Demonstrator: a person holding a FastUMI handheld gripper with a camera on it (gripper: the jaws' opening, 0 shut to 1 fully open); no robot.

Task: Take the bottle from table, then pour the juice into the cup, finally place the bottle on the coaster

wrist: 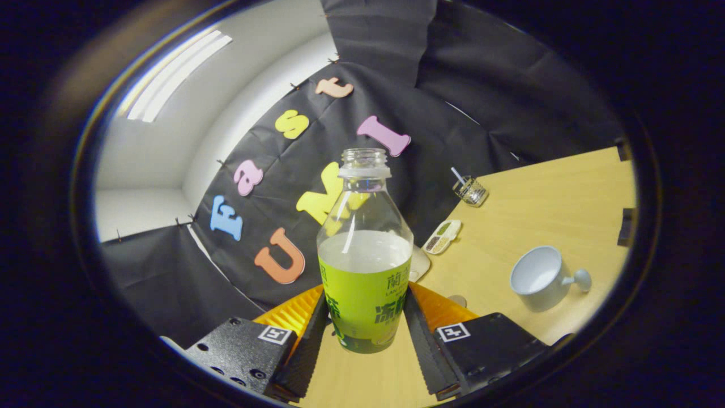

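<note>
**A:** Between the two fingers of the gripper (365, 323) stood the bottle (364, 255), uncapped, its neck open at the top and pale juice filling it to just above the green label. Were the fingers actually on it?

**B:** They looked so. Both ribbed pads (418, 328) lay against the label, one on each side of the lower body, so I judged the claw closed narrow and holding the bottle. The whole scene was tilted, and the bottle's base seemed to hang just above the wooden table (555, 198), though I could not be sure it was clear of the surface.

**A:** So which step was that?

**B:** By my reading the take was done, or nearly, and the pour came next. The white cup (541, 277) stood off to the right, beyond the fingers and well apart from the bottle, its handle pointing away and its mouth open.

**A:** And what did the next move call for?

**B:** Carrying the bottle across to the cup, bringing the open neck over the rim, then tipping slowly, since nothing capped the bottle. A pale disc (419, 263) showed just behind the bottle, possibly the coaster; I could not tell. A small glass with a straw (470, 190) and a little tray (443, 236) sat farther back.
</note>
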